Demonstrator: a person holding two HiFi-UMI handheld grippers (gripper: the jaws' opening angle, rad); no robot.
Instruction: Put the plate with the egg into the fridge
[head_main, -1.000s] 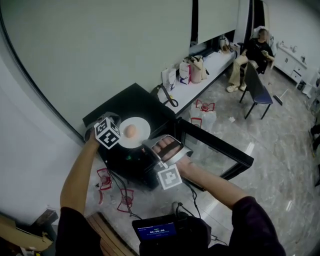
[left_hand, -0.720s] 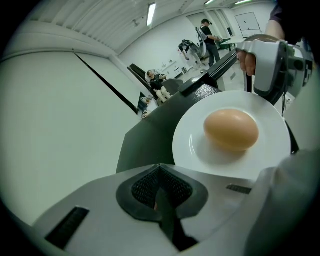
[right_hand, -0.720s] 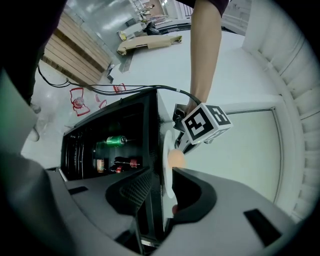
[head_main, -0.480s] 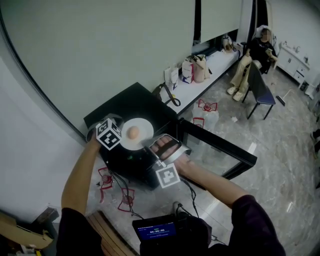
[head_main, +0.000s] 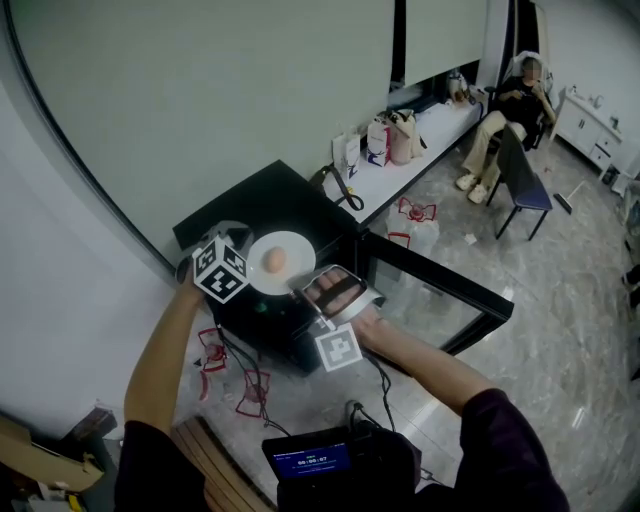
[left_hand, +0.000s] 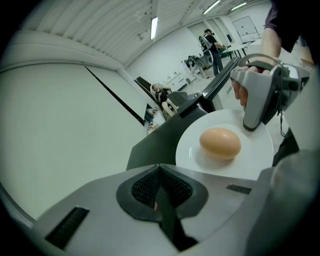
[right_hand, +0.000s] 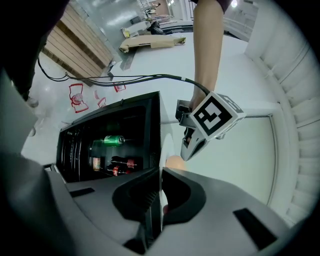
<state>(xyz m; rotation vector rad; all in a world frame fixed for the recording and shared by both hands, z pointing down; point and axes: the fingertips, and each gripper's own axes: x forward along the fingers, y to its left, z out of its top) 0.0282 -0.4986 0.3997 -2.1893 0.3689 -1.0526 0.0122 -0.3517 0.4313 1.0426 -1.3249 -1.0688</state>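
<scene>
The egg (head_main: 274, 260) lies on the white plate (head_main: 296, 247), which rests on top of the open black fridge (head_main: 270, 200). The right claw (head_main: 303, 290), its jaws just closing, pinches the plate's rim at 5 o'clock. The left claw (left_hand: 160, 172), jaws together and empty, hovers at 9 o'clock.

White plate (head_main: 296, 248), tan egg (head_main: 273, 260), black fridge (head_main: 262, 196).

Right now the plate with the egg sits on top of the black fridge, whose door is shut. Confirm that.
Wrong about the door: it stands open, as the head view shows. The plate with the egg does sit on top of the black fridge.
</scene>
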